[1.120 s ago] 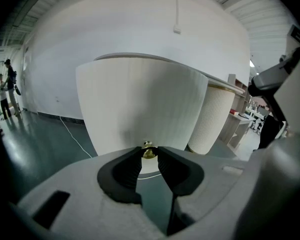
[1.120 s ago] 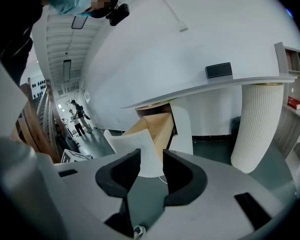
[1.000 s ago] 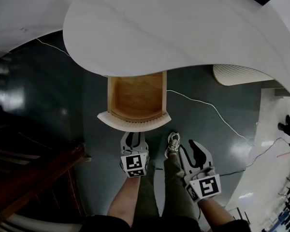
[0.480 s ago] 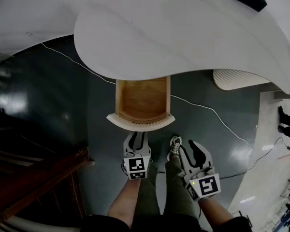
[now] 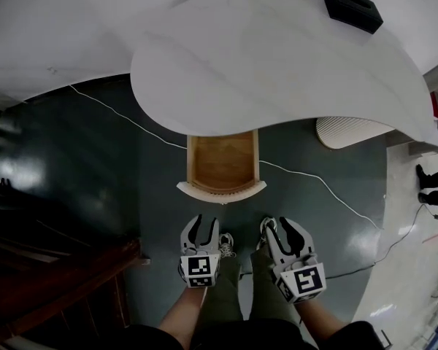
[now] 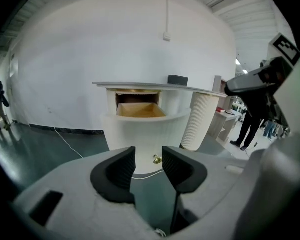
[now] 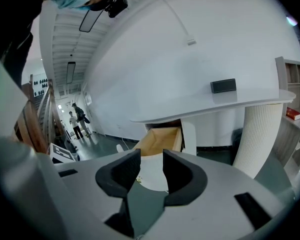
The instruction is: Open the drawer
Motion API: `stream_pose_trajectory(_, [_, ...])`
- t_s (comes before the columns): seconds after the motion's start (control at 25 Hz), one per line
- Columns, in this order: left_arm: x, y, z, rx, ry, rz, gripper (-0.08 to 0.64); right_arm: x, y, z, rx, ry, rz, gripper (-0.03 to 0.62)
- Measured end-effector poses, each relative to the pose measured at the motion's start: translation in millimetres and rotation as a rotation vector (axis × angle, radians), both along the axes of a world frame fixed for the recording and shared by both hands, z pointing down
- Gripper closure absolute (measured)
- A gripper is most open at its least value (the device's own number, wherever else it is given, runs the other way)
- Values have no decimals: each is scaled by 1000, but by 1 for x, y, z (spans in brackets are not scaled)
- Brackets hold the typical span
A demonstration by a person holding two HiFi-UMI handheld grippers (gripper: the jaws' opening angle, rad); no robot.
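Observation:
The drawer (image 5: pixel 223 162) stands pulled out from under the white desk top (image 5: pixel 277 64), showing its bare wooden inside and its curved white front (image 5: pixel 221 189). In the left gripper view the drawer front (image 6: pixel 142 129) faces me, with a small brass knob (image 6: pixel 157 159) low on it. My left gripper (image 5: pixel 202 228) hangs short of the front, apart from it; its jaws have just been opening and hold nothing. My right gripper (image 5: pixel 287 232) is beside it, open and empty. The right gripper view shows the drawer (image 7: pixel 162 136) from its side, beyond the right gripper (image 7: pixel 151 171).
A black box (image 5: pixel 352 8) lies on the desk top. A ribbed white column (image 5: pixel 348 131) stands right of the drawer. A white cable (image 5: pixel 314 177) runs over the dark floor. A wooden stair rail (image 5: pixel 51 283) is at the lower left. A person's legs (image 5: pixel 434 184) show at the right edge.
Both grippers have drawn back from the drawer front and risen. The left jaws stand wider apart than before. The drawer has stayed pulled out.

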State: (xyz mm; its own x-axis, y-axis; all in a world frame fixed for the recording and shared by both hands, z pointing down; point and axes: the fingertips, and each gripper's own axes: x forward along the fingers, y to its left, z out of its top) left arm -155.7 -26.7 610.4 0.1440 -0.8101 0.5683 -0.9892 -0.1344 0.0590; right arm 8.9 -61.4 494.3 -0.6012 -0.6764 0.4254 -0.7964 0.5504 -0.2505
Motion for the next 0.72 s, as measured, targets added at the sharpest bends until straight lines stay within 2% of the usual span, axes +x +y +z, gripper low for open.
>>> stream_pose_trajectory(0.2, [-7,8,-44,44,-18,71,394,-14,4,-24,44,-7,5,449])
stream_pose_trajectory(0.44, [-15,6,-102,119,-24,105,390,-25,11,-60,101,-15,33,449])
stream_pose_trajectory(0.72, [-16,10,-159,191,-34,152,385,-16,26,-78,126,13,66,466])
